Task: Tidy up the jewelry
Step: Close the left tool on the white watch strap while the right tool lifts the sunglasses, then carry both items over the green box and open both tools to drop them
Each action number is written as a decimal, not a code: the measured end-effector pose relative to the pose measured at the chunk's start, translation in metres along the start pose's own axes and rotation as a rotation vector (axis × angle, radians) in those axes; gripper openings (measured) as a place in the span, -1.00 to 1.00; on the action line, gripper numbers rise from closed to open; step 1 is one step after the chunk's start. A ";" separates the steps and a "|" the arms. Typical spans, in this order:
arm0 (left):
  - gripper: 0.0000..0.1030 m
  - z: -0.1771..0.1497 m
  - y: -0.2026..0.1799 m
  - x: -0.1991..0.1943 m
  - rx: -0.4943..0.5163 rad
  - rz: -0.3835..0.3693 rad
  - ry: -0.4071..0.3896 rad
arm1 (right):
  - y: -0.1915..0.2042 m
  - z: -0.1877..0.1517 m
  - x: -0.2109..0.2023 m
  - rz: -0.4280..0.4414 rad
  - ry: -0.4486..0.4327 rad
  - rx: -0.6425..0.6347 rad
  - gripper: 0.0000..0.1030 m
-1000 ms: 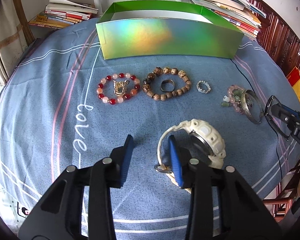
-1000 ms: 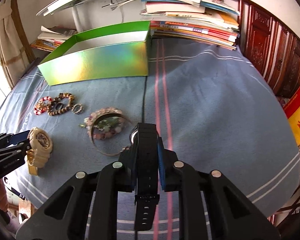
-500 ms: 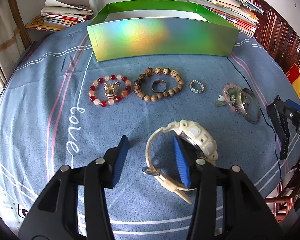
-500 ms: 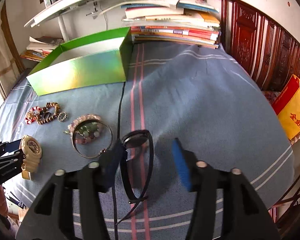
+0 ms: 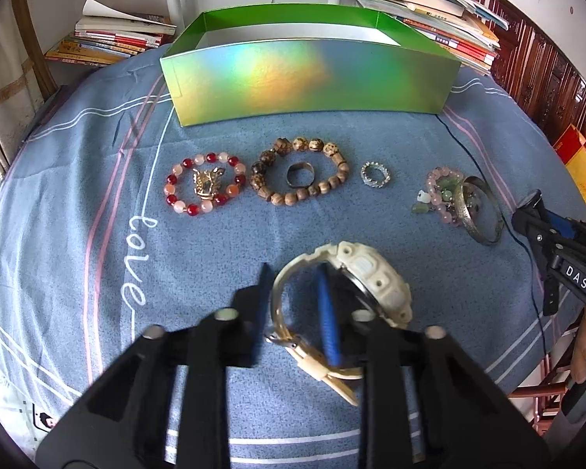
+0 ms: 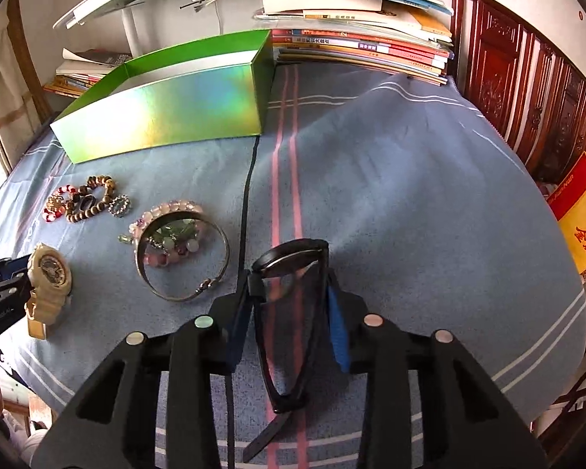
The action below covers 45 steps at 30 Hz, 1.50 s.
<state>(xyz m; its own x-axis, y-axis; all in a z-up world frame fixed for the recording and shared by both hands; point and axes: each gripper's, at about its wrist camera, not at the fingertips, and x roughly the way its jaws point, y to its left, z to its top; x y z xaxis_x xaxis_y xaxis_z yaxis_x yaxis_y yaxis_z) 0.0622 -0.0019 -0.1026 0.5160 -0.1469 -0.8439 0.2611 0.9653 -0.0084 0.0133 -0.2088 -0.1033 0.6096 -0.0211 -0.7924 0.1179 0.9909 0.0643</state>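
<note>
Left wrist view first: a red and pink bead bracelet (image 5: 204, 185) with a gold charm (image 5: 208, 183) inside its loop lies farthest left on the blue cloth (image 5: 78, 195). Just to its right is a brown wooden bead bracelet (image 5: 334, 156) with a dark ring (image 5: 299, 174) inside it, then a small silver ring (image 5: 375, 174). Behind this row stands an open green box (image 5: 308, 74) with a shiny rainbow front. Nearer the camera, the left gripper (image 5: 295, 305) is closing on the strap of a cream watch (image 5: 371, 277): one blue finger (image 5: 328, 320) sits inside the strap loop, the other outside it, with the strap between them. Whether the pads already press it cannot be told. Farther right lie a pink bead bracelet (image 5: 439, 191) and a metal bangle (image 5: 484, 211), overlapping, beside a thin black cable (image 5: 465, 148).

Right wrist view: the cream watch (image 6: 49, 273) is at the far left, and the bangle (image 6: 183, 254) lies over the pink beads in the middle. The right gripper (image 6: 289, 312) is closing around a black watch (image 6: 293, 312), whose strap loop stands between the two fingers and seems to touch both. Stacked books (image 6: 359, 43) lie behind.
</note>
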 end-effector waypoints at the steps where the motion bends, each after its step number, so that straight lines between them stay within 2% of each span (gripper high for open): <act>1: -0.69 0.000 0.001 0.000 -0.004 -0.007 0.001 | 0.000 0.000 -0.001 0.000 -0.003 -0.002 -0.31; 4: -0.85 0.002 0.005 -0.002 -0.021 -0.037 0.000 | 0.001 0.001 -0.006 0.005 -0.017 -0.005 -0.32; 12: -0.85 0.002 0.004 -0.012 -0.018 -0.046 -0.028 | 0.007 0.007 -0.020 0.016 -0.054 -0.012 -0.32; 20: -0.84 0.012 0.005 -0.040 0.002 -0.021 -0.115 | 0.025 0.025 -0.033 0.049 -0.105 -0.050 -0.33; 23: -0.84 0.029 0.011 -0.056 0.015 0.000 -0.172 | 0.036 0.046 -0.043 0.093 -0.148 -0.070 -0.35; 27: -0.83 0.067 0.021 -0.073 0.009 0.047 -0.273 | 0.057 0.093 -0.057 0.115 -0.254 -0.104 -0.35; 31: -0.80 0.123 0.033 -0.062 -0.010 0.094 -0.319 | 0.076 0.142 -0.049 0.147 -0.306 -0.107 -0.35; 34: -0.80 0.153 0.041 -0.037 -0.031 0.129 -0.295 | 0.084 0.168 -0.023 0.147 -0.285 -0.096 -0.35; 36: -0.80 0.169 0.050 -0.014 -0.056 0.127 -0.250 | 0.087 0.180 0.003 0.152 -0.229 -0.085 -0.35; 39: -0.80 0.180 0.057 0.010 -0.072 0.117 -0.200 | 0.090 0.191 0.040 0.149 -0.146 -0.065 -0.35; 42: -0.72 0.183 0.057 0.016 -0.064 0.094 -0.190 | 0.091 0.191 0.061 0.138 -0.096 -0.059 -0.33; 43: -0.60 0.183 0.056 0.015 -0.063 0.092 -0.193 | 0.091 0.190 0.063 0.137 -0.092 -0.053 -0.26; 44: -0.34 0.182 0.055 0.013 -0.064 0.093 -0.206 | 0.090 0.190 0.064 0.139 -0.091 -0.042 -0.17; 45: -0.22 0.181 0.055 0.010 -0.061 0.098 -0.216 | 0.087 0.188 0.060 0.151 -0.097 -0.030 -0.13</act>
<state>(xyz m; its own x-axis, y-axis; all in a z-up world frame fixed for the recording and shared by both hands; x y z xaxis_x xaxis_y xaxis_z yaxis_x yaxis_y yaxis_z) 0.2296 0.0100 -0.0144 0.7004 -0.0886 -0.7082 0.1549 0.9875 0.0297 0.2074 -0.1490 -0.0308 0.6912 0.1175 -0.7130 -0.0036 0.9872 0.1592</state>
